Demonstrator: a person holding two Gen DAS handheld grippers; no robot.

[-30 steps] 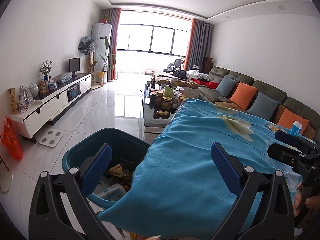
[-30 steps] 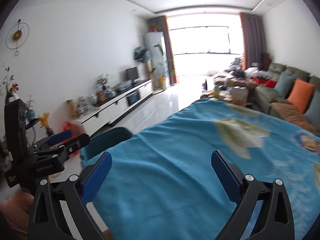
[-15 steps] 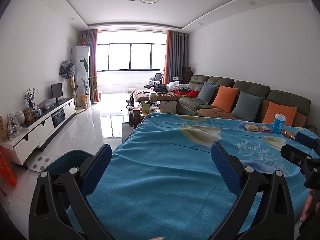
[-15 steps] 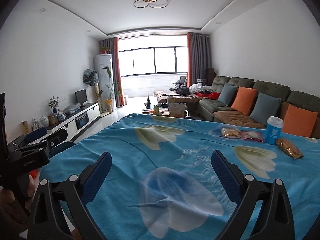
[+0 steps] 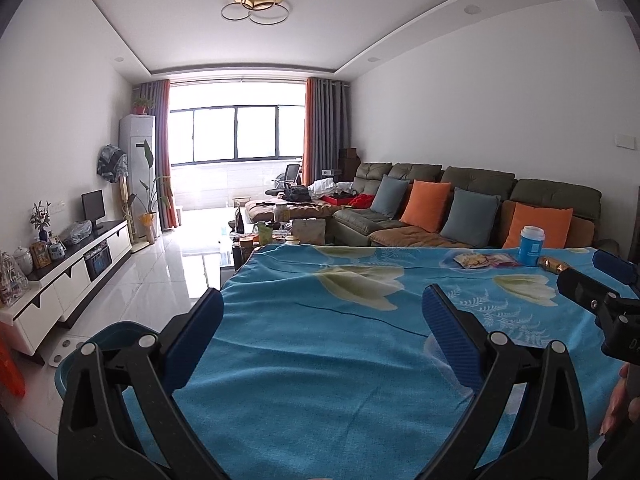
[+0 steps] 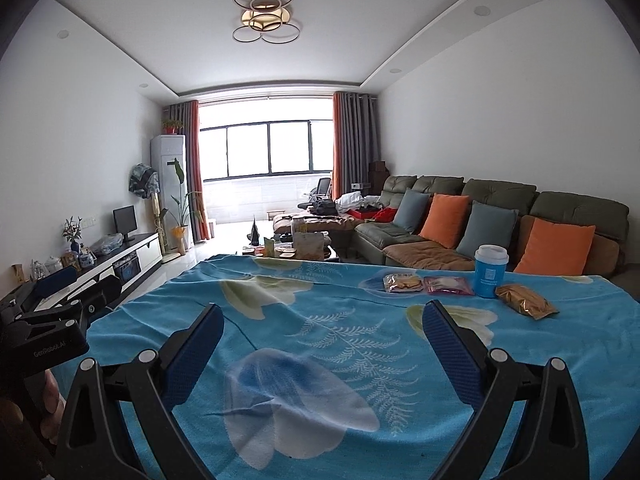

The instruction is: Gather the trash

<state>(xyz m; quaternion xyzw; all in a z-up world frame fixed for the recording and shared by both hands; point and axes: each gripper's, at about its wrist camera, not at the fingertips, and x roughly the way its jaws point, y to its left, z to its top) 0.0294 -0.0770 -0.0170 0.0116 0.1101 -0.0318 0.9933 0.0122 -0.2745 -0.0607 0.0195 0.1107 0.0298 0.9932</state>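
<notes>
1. Counter [image 6: 580, 360] cloth: bright blue w/ pale cream flowers, white fern sprigs.
2. Cup [image 6: 490, 272]: blue body, white lid.
3. Snack packets: gold-brown [image 6: 525, 301], pink [image 6: 447, 285], clear w/ yellow-orange contents [image 6: 403, 283].
4. Bin [image 5: 86, 346] by counter: teal.
5. Left hand-held gripper [image 5: 320, 322] & right hand-held gripper [image 6: 322, 320]: black frames, dark blue pads.
6. Sofa [image 6: 576, 206]: olive-green; cushions orange & grey-blue.
7. Curtains: grey w/ orange.
</notes>
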